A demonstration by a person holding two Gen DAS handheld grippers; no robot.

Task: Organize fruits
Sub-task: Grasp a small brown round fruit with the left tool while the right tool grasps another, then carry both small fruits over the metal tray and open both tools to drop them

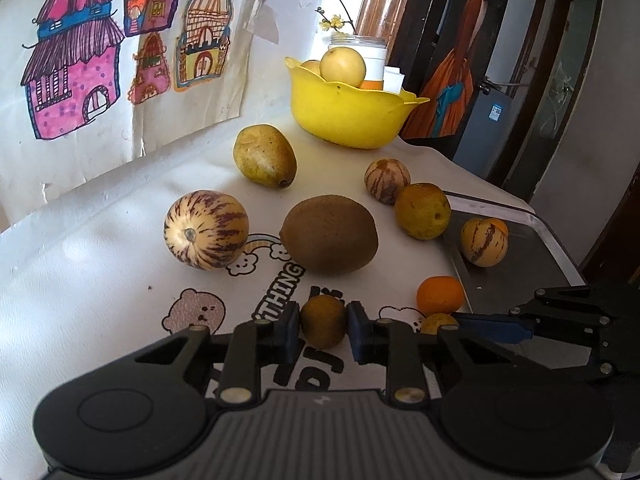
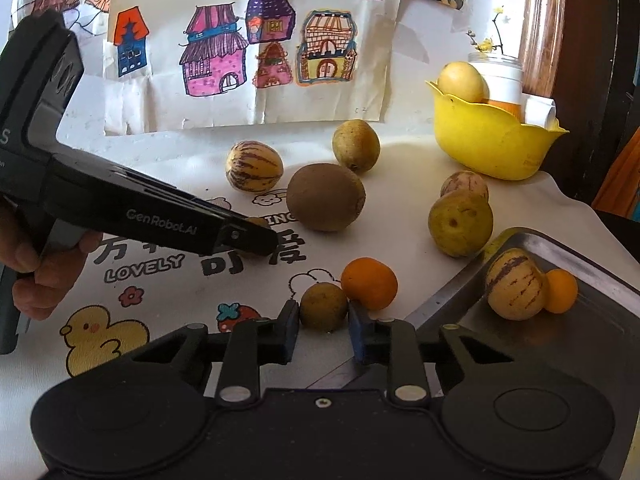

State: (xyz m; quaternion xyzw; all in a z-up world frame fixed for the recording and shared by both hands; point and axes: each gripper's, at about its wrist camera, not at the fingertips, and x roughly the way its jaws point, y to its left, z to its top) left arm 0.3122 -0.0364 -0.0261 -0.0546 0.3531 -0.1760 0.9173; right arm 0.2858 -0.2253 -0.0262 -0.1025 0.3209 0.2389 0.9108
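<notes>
**Both grippers clamped on small olive fruits**

A white printed tablecloth [image 1: 100, 260] lies under both tools, and loose fruit spreads across it ahead of them. A metal tray [image 2: 580, 340] sits on the cloth to the right of the right gripper [image 2: 323, 312]. In it a striped fruit [image 2: 515, 284] and a little orange fruit [image 2: 562, 286] touch each other. A yellow bowl [image 1: 344, 116] stands far ahead of the left gripper [image 1: 323, 322], slightly to its right, with pale fruit piled in it.

A brown kiwi-like fruit [image 1: 328, 234] lies straight ahead of the left gripper. A striped melon [image 1: 206, 230] lies ahead and to its left, well apart from the jaws. An orange [image 2: 369, 283] rests just ahead and right of the right gripper, touching the fruit that gripper holds.

The left gripper's jaws are drawn in on a small olive fruit [image 1: 323, 320], one blue pad pressed against each side, with the fruit resting on the cloth. The right gripper is closed the same way on a second olive fruit [image 2: 323, 305], gripped at both flanks and also down on the cloth. The two tools work side by side, with the tray's near corner just past the right one.
</notes>
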